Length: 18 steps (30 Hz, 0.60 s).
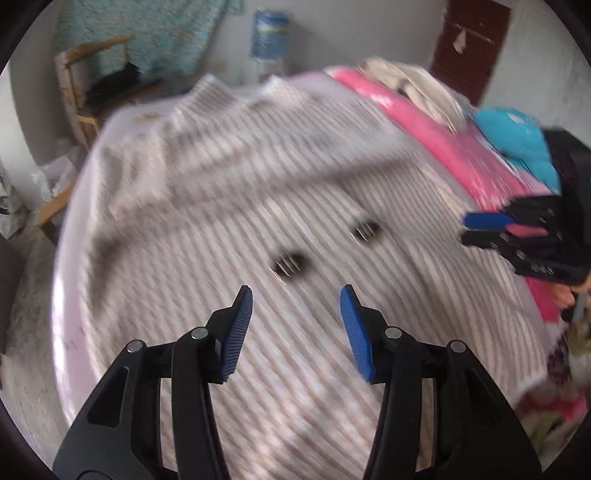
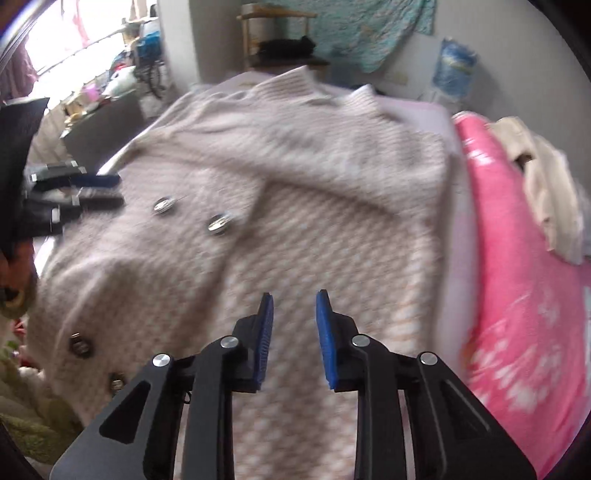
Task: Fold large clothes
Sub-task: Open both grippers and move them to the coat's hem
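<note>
A large beige knitted cardigan [image 1: 258,184] with round metal buttons [image 1: 290,263] lies spread on a pale pink bed; it also shows in the right wrist view [image 2: 295,184] with its buttons [image 2: 219,224]. My left gripper [image 1: 297,295] is open and empty just above the cardigan near the buttons. My right gripper [image 2: 294,299] is open and empty above the cardigan's right half. The right gripper also shows at the right edge of the left wrist view [image 1: 480,229], and the left gripper at the left edge of the right wrist view [image 2: 107,190].
A rolled pink blanket [image 2: 517,277] lies along the bed's right side, with cream clothes [image 2: 546,177] and a blue garment [image 1: 517,144] on it. A wooden chair [image 1: 92,81] and a water bottle [image 1: 269,33] stand by the far wall. A cluttered shelf [image 2: 110,81] is at left.
</note>
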Each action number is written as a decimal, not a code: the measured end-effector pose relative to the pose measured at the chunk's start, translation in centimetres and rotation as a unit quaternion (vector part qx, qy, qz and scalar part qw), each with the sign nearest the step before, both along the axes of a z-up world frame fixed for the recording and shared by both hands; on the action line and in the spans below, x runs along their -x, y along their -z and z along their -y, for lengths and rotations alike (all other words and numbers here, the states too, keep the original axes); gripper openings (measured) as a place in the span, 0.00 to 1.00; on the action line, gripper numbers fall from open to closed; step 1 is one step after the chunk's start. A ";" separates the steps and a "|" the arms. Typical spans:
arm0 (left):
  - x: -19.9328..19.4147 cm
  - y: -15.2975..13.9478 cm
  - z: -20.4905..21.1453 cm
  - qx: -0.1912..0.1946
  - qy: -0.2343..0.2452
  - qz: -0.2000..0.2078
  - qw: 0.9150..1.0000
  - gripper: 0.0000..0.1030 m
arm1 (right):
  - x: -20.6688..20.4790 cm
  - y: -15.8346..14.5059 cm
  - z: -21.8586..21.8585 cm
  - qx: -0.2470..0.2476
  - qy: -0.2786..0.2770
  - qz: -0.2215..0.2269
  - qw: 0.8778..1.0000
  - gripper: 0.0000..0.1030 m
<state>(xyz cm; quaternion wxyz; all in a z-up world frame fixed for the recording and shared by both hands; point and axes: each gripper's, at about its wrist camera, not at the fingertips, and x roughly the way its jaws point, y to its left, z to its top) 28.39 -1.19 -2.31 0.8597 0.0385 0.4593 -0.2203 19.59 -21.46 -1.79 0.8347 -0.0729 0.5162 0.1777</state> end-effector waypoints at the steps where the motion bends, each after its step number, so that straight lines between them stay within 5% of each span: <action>1: 1.2 0.9 0.2 -0.006 -0.001 -0.019 1.000 0.46 | 0.9 0.8 -0.1 -0.001 -0.002 -0.020 1.000 0.20; 3: 3.3 2.7 -0.3 -0.029 -0.018 -0.046 0.998 0.46 | 3.0 2.7 0.7 0.035 -0.002 -0.050 0.998 0.18; 10: 10.6 2.5 -5.6 -0.049 -0.071 -0.023 0.996 0.43 | 9.1 1.4 2.8 0.106 0.003 -0.083 0.991 0.18; 15: 9.8 -0.8 -5.0 0.039 -0.059 0.029 0.997 0.41 | 7.4 -1.1 0.0 0.044 0.012 -0.001 0.999 0.18; 18: 7.5 -0.1 -2.6 0.090 -0.037 0.002 0.995 0.35 | 5.5 0.6 -1.4 -0.005 0.024 -0.010 1.000 0.18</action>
